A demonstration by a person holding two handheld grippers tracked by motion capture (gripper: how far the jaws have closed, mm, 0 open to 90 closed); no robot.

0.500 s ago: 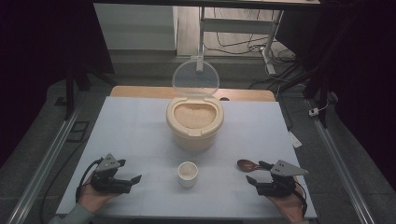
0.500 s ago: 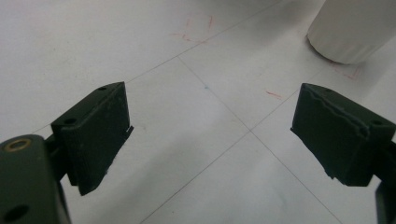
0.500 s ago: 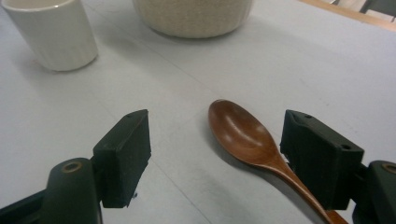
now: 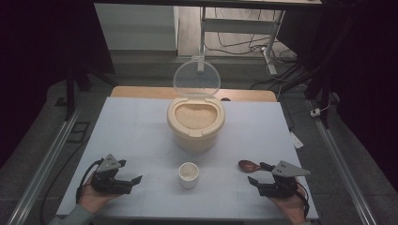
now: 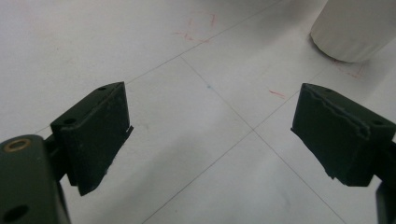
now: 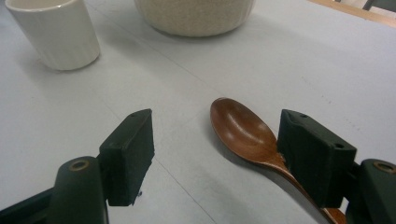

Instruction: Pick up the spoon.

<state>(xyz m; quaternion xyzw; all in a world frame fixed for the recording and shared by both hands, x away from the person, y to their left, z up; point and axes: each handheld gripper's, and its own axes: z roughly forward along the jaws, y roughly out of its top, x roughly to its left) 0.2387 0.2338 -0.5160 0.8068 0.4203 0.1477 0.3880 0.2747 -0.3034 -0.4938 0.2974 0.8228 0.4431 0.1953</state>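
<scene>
A cream rice container (image 4: 195,123) stands mid-table with its clear lid (image 4: 196,78) swung up, rice showing inside. A small white cup (image 4: 188,175) sits in front of it; the cup (image 6: 55,31) and container base (image 6: 196,16) appear in the right gripper view. A brown wooden spoon (image 4: 248,165) lies at the right. My right gripper (image 4: 258,174) is open, the spoon (image 6: 245,133) lying against its right-hand jaw. My left gripper (image 4: 133,172) rests open on the table at the left, nothing between its jaws; the cup (image 5: 355,28) shows at its upper right.
The white table (image 4: 141,126) has thin grid lines and faint red marks (image 5: 198,25). A wooden board edge (image 4: 141,92) runs along the far side. Metal rails (image 4: 42,168) flank the table; cables lie on the floor beyond.
</scene>
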